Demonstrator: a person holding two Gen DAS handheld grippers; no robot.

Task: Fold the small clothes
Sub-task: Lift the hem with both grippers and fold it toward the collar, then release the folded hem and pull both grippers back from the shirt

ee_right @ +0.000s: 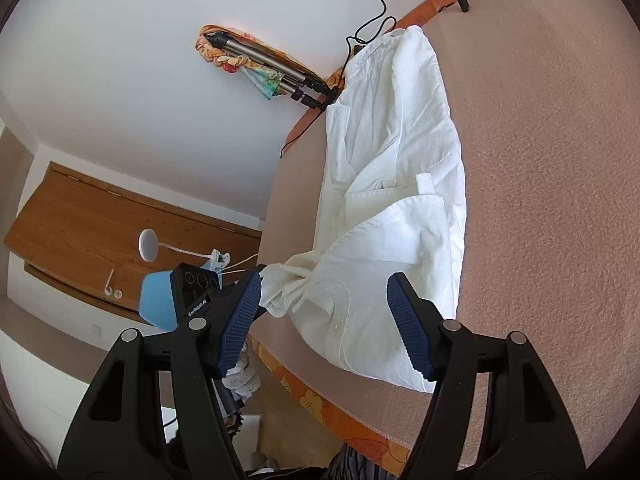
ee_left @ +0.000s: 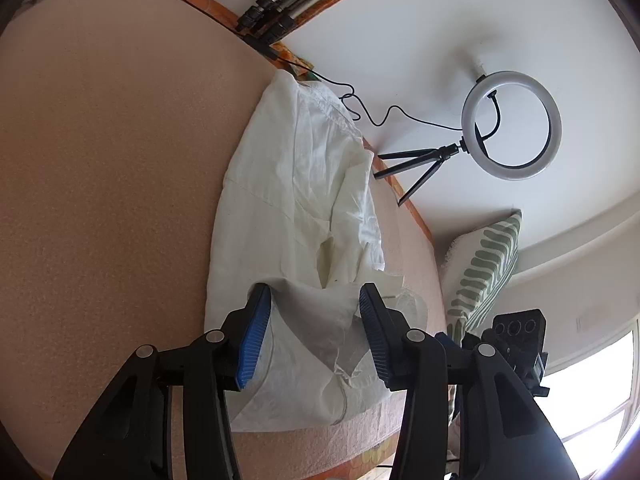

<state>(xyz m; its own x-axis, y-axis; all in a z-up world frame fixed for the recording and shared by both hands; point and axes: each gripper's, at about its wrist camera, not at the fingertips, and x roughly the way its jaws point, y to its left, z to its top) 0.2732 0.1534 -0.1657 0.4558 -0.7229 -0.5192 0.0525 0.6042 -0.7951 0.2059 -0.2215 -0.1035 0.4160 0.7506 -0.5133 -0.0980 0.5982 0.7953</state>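
A white garment (ee_left: 296, 184) lies crumpled and partly folded along the edge of a pinkish-beige padded surface (ee_left: 108, 168). My left gripper (ee_left: 312, 300) is open, its blue-padded jaws set either side of the garment's near end, with a raised fold of cloth between them. In the right wrist view the same garment (ee_right: 396, 184) stretches away along the surface's edge. My right gripper (ee_right: 324, 288) is open, its dark blue jaws straddling the garment's near end just above the cloth. The other gripper (ee_right: 188, 292) shows at the left.
A ring light on a small tripod (ee_left: 512, 124) stands by the wall with its black cable (ee_left: 372, 112) running near the garment's far end. A striped pillow (ee_left: 484, 268) lies beyond the surface's orange edge. Folded tripod legs (ee_right: 280, 76) and a desk lamp (ee_right: 148, 244) lie off the surface.
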